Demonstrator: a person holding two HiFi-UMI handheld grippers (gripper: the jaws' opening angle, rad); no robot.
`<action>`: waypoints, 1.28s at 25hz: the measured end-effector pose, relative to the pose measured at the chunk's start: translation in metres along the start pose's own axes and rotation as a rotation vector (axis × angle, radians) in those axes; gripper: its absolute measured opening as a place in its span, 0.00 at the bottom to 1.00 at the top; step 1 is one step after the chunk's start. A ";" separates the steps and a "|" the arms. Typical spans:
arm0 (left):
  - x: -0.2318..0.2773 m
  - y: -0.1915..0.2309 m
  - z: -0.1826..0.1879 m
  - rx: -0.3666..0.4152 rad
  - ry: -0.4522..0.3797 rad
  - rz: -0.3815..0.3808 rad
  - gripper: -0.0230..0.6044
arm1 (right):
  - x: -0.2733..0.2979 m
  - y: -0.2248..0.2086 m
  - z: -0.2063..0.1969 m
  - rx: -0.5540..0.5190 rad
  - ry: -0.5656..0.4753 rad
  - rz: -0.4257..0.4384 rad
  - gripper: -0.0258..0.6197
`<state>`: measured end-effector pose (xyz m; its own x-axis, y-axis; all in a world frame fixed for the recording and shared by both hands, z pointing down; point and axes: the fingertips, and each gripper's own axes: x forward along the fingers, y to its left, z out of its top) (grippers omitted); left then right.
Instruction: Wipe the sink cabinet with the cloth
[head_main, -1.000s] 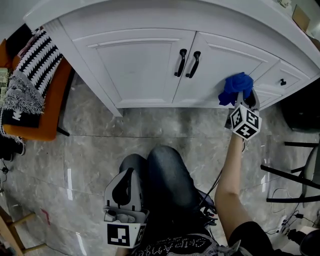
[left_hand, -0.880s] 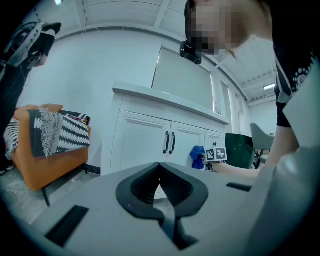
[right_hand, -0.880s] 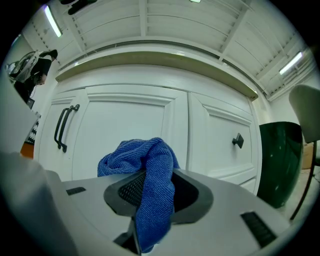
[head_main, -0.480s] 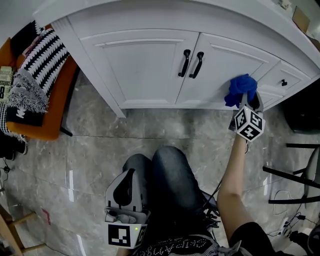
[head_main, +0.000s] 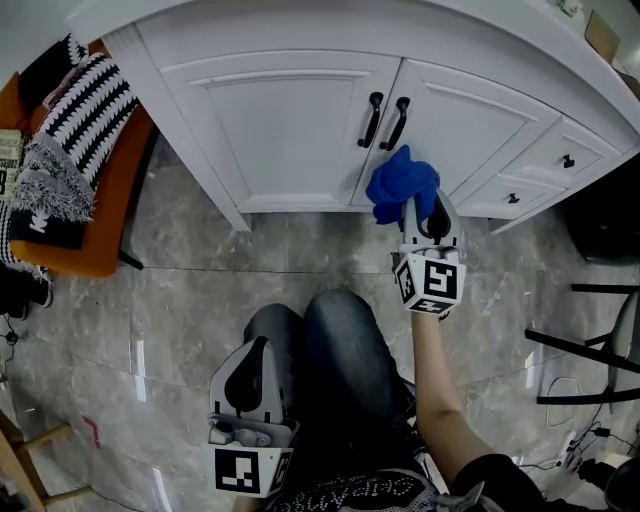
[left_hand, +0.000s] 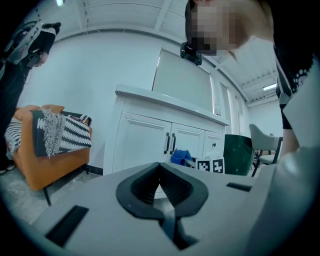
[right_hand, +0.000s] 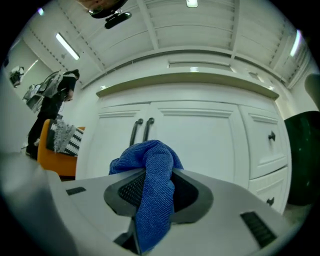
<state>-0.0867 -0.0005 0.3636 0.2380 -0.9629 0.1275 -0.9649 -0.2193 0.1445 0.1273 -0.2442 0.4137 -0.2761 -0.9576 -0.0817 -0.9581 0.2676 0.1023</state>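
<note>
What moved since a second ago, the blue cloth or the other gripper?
The right gripper, its fingers shut on the blue cloth, slid left along the cabinet front, from by the drawers to just below the black door handles. Nothing was let go or picked up. The left gripper stayed shut and empty by the lap.

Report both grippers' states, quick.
Left gripper: shut, holding nothing.
Right gripper: shut on the blue cloth.
</note>
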 end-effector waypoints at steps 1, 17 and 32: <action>-0.001 0.001 -0.001 0.000 0.003 0.003 0.04 | 0.004 0.012 -0.007 -0.012 0.017 0.029 0.25; -0.009 0.003 -0.003 0.016 0.009 0.003 0.04 | 0.055 0.042 -0.066 -0.032 0.148 0.117 0.24; -0.008 0.004 -0.003 0.018 0.002 -0.009 0.04 | 0.055 0.021 -0.066 -0.016 0.156 0.122 0.24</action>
<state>-0.0917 0.0064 0.3658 0.2465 -0.9606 0.1284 -0.9647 -0.2304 0.1279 0.0968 -0.2988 0.4772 -0.3738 -0.9234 0.0872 -0.9166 0.3822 0.1175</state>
